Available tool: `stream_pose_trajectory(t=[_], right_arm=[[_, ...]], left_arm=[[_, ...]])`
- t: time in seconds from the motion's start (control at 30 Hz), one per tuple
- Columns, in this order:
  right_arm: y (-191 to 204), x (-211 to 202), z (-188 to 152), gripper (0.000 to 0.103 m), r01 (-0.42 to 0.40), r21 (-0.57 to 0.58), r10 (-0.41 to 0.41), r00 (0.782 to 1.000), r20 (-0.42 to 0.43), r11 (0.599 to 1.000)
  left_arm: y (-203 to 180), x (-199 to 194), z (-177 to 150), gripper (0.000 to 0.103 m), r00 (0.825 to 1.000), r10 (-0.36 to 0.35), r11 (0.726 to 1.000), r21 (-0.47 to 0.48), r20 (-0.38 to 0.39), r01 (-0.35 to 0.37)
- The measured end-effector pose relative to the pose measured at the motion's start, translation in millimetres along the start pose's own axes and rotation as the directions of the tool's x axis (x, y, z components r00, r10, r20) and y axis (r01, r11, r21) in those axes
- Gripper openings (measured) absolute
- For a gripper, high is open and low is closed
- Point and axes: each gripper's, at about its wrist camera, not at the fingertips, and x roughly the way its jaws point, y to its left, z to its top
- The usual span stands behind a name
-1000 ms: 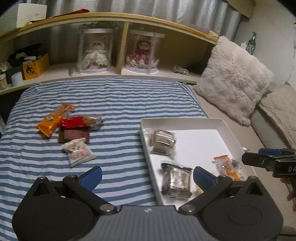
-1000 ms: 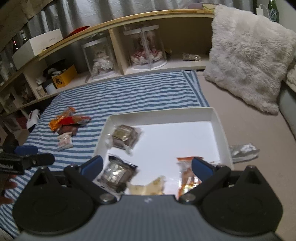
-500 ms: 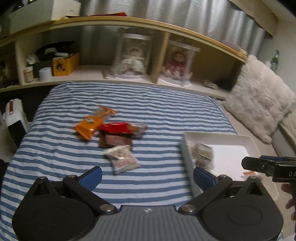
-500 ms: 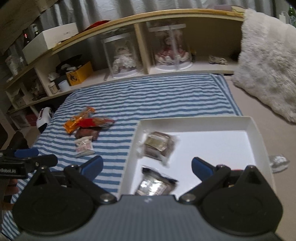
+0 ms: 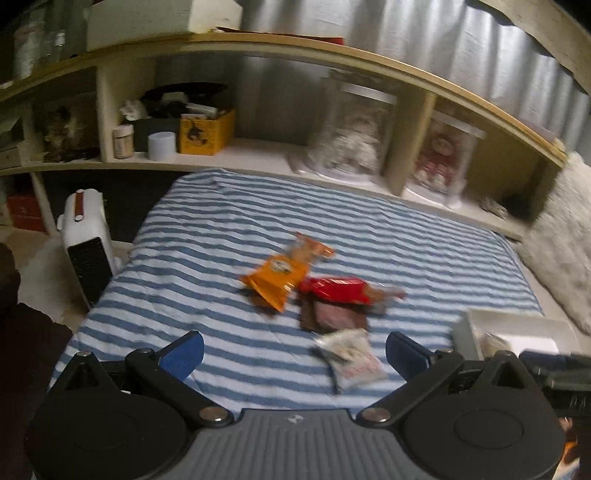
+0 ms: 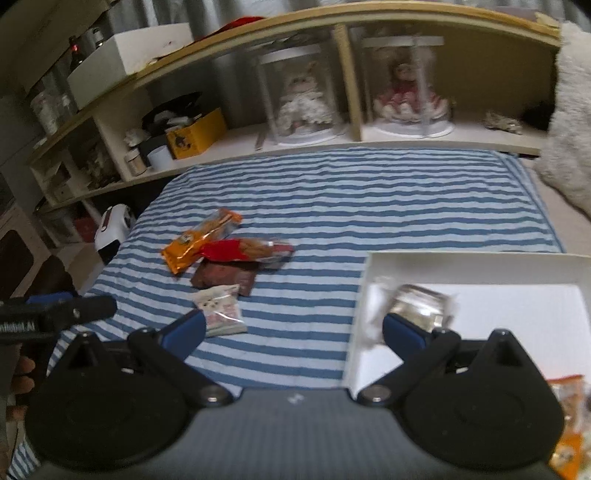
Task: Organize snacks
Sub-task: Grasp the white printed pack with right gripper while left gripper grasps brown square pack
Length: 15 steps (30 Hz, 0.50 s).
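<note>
The left hand-held gripper (image 5: 293, 354) hung over the near edge of the striped bed (image 5: 229, 229) with its blue fingers spread wide and nothing between them. Just beyond its fingertips lay the white snack packet (image 5: 351, 358), blurred in the left wrist view, and past that a small pile — a brown packet (image 5: 332, 315) under a red packet (image 5: 338, 290), with an orange packet (image 5: 282, 275) touching the red one on its left. The right hand-held gripper (image 6: 293, 325) was likewise spread and held nothing; its left finger (image 6: 186, 328) sat just beside the white packet as seen from that camera, and its right finger (image 6: 404, 330) stood over the white tray (image 6: 461, 264). The tray rested on the bed to the right of the pile, well apart from it, and held a silvery wrapped snack (image 6: 417, 304) near its left wall — and another orange-printed packet (image 6: 567, 417) at the lower right edge of the right wrist view. Behind the bed ran a wooden shelf (image 6: 332, 22) with two dolls under clear domes, a yellow box (image 6: 195, 134) and a white cup (image 6: 160, 157). A fluffy pillow (image 6: 570, 122) leaned at the right, and a white heater (image 5: 86, 243) stood on the floor left of the bed.
</note>
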Motion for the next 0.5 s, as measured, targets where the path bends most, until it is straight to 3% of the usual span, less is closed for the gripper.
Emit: stream_pose_trajectory(t=[0.2, 0.43, 0.5], right_arm=[[15.9, 40.9, -1.8, 0.103, -0.065, -0.018, 0.065, 0.998, -0.011, 0.998], [31.5, 74.5, -4.0, 0.102, -0.171, -0.079, 0.172, 0.985, 0.003, 0.982], [35.2, 82.0, -6.2, 0.102, -0.184, -0.102, 0.186, 0.983, 0.01, 0.978]], left_arm=[[14.6, 27.0, 10.6, 0.103, 0.999, 0.01, 1.0, -0.019, 0.031, -0.009], [12.7, 64.8, 12.8, 0.103, 0.996, -0.081, 0.997, -0.009, 0.03, 0.081], [11.1, 76.2, 10.3, 0.095, 0.995, -0.096, 0.995, -0.033, 0.007, 0.096]])
